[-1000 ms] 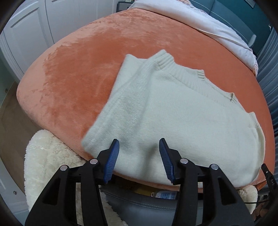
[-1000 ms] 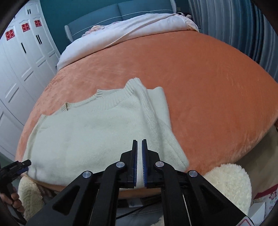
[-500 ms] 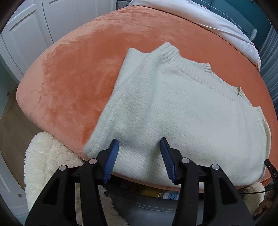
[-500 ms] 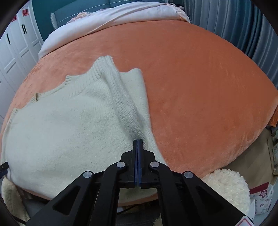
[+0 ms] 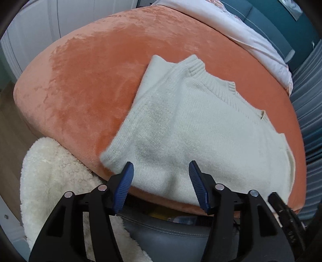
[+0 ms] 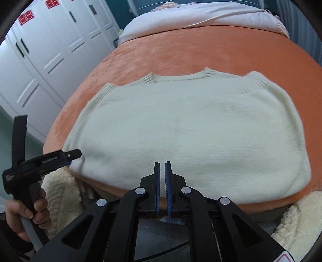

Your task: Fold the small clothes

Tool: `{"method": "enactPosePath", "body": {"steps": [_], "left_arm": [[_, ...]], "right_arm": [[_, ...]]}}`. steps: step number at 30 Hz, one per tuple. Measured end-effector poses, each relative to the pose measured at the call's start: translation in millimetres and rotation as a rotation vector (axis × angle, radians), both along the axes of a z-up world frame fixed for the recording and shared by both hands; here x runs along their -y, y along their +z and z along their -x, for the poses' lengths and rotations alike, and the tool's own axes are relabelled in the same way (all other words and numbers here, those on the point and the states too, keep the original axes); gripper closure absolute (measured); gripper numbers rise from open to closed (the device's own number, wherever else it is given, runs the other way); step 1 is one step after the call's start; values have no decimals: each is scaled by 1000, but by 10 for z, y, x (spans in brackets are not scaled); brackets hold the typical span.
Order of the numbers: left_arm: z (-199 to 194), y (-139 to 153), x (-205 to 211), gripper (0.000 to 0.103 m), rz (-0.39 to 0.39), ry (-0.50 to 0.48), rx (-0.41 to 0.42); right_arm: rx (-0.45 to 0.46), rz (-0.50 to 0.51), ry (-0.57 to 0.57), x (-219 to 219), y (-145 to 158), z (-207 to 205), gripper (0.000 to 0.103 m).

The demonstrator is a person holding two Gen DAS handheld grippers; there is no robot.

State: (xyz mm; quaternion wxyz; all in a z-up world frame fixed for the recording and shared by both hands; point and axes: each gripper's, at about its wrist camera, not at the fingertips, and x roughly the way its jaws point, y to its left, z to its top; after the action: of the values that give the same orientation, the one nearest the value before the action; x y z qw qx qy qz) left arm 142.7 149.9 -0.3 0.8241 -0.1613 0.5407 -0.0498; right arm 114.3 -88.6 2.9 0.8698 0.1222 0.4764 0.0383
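A cream knitted sweater (image 5: pixel 201 131) lies flat on the orange blanket (image 5: pixel 90 80), its side parts folded in and its ribbed neck at the far side. It also shows in the right wrist view (image 6: pixel 191 131). My left gripper (image 5: pixel 161 171) is open and empty, just over the sweater's near hem toward its left corner. My right gripper (image 6: pixel 162 167) has its jaws nearly together with a thin gap and holds nothing, at the middle of the near hem. The left gripper also shows in the right wrist view (image 6: pixel 70 155), at the sweater's left corner.
A fluffy white rug (image 5: pixel 50 181) lies below the bed's near edge. White pillows and bedding (image 6: pixel 201 16) lie at the bed's far end. White wardrobe doors (image 6: pixel 40 60) stand on the left. Grey curtains (image 5: pixel 310 100) hang on the right.
My right gripper let go of the sweater's right side, which now lies folded in, and swung left to the middle of the hem. The left gripper stayed open near the hem.
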Motion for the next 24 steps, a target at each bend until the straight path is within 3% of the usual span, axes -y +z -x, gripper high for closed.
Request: {"method": "enactPosePath", "body": {"steps": [3, 8, 11, 13, 18, 20, 21, 22, 23, 24], "left_arm": [[97, 3, -231, 30, 72, 103, 9], [78, -176, -538, 27, 146, 237, -43], [-18, -257, -554, 23, 165, 238, -62], [-98, -269, -478, 15, 159, 218, -53], [-268, -378, -354, 9, 148, 226, -87], [-287, -353, -329, 12, 140, 231, -88], [-296, -339, -319, 31, 159, 216, -81], [-314, -321, -304, 39, 186, 192, -82], [-326, -291, -293, 42, 178, 190, -88], [-332, -252, -296, 57, 180, 189, -84]], "right_arm": [[0, 16, 53, -210, -4, -144, 97], [-61, 78, 86, -365, -261, -355, 97], [-122, 61, 73, -338, -476, -416, 102], [-113, 39, 65, -301, -513, -404, 103], [-108, 66, 79, -335, -533, -402, 103], [-107, 68, 84, -333, -519, -391, 103], [-107, 64, 85, -325, -513, -384, 103], [-108, 54, 83, -311, -504, -375, 103], [-111, 37, 78, -285, -494, -373, 103], [-113, 14, 70, -256, -475, -357, 102]]}}
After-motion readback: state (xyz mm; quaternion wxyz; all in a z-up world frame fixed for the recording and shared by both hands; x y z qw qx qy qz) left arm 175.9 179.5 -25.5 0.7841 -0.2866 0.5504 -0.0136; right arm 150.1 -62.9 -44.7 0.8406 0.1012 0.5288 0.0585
